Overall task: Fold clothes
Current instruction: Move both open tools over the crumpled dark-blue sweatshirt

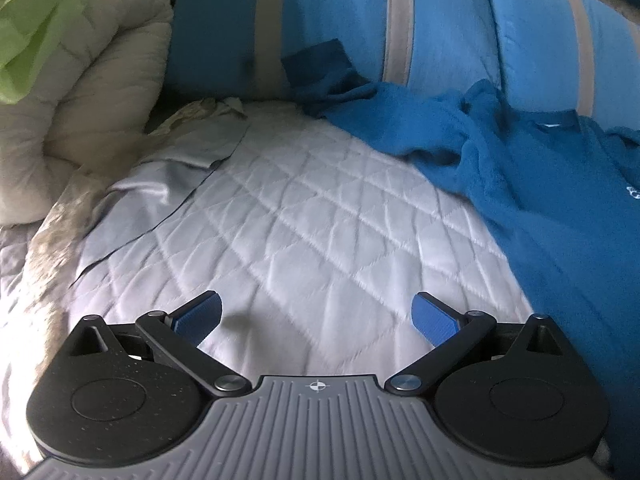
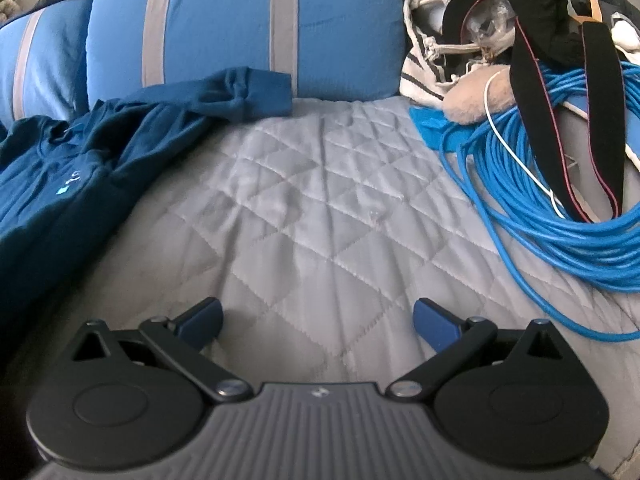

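Shirt (image 1: 552, 184) lay rumpled on the quilt (image 1: 304, 216); I held both grippers (image 1: 318, 322) (image 2: 318, 320) spread, empty, flanking it.

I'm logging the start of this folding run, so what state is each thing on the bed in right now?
Left gripper: jaws open, empty, above the quilt.
Right gripper: jaws open, empty.
Blue sweatshirt: unfolded, rumpled, one sleeve reaching the pillows.
Blue cable: loosely coiled on the quilt.
Black strap: draped over the cable.
Quilt: spread flat.
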Demonstrator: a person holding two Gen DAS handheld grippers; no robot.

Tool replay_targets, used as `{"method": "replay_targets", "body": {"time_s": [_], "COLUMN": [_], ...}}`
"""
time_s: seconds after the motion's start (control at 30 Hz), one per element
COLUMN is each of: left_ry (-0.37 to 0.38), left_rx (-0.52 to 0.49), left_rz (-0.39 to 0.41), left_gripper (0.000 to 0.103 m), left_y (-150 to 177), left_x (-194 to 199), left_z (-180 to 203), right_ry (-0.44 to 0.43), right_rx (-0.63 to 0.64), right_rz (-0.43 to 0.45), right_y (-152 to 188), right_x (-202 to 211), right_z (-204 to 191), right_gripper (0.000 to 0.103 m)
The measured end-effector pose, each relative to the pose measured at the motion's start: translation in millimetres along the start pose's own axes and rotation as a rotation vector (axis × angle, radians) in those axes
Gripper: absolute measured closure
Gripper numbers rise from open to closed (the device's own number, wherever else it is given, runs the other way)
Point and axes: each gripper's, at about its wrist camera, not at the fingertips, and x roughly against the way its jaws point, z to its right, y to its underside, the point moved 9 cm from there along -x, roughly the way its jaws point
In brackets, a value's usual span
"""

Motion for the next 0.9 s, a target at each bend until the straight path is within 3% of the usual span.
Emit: {"method": "replay_targets", "body": {"time_s": [0.23,0.5,0.7,0.9], "left_ry": [-0.006,0.024,0.06,0.124], "left_rx": [0.07,0.1,0.124,0.125], "left_rz": [0.039,-0.016,0.008,0.086], "left_gripper": [0.0,0.0,0.0,0.0], "left_y": [19,28,37,23], "left_x": [15,27,57,107], "left_z": [-5,-7,-13,-25], "right_ry": [-0.009,-0.029,-0.052,-0.027], "right_rx": [0.023,0.006,-0.041,-0.095], "right_rz": [-0.075,-0.089,-0.027,0.103], "right_y": [10,12,5,-17], "right_x": [12,32,66,114], "right_z": [0,1,12,38], "right_gripper": [0.001,0.0,0.0,0.0]}}
